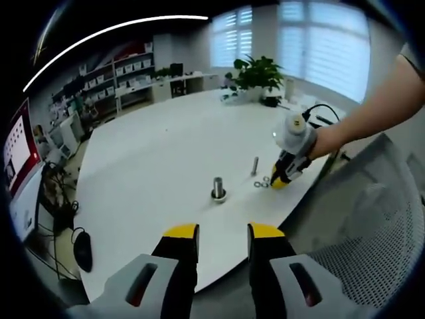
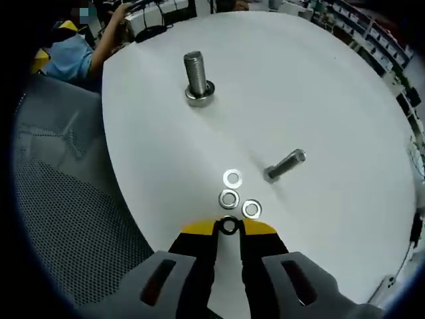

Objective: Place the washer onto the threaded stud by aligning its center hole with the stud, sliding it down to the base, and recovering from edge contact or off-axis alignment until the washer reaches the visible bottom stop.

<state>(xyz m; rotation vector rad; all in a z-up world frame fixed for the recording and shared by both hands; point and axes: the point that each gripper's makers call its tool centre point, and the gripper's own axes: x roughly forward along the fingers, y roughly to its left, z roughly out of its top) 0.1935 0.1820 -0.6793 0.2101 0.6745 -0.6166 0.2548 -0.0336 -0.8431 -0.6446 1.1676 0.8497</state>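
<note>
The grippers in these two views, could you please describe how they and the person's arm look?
The left gripper has black fingers with yellow tips on pale grey bodies with dark slots. The right gripper is built the same way; in the left gripper view it carries a white housing, with a black cable looping behind it. The person's forearm is bare, with a short sleeve edge near the shoulder.

We see a broad white desk with a rounded edge running far into an office. Beyond its far end stands a leafy potted plant, and behind that, windows with closed blinds let in pale daylight. On the far left, white shelving holds rows of boxes along the wall, and a curved strip light glows overhead. At the near left a red-and-white monitor screen shows, with a dark computer mouse lying below it. A grey mesh chair sits at the near right.
</note>
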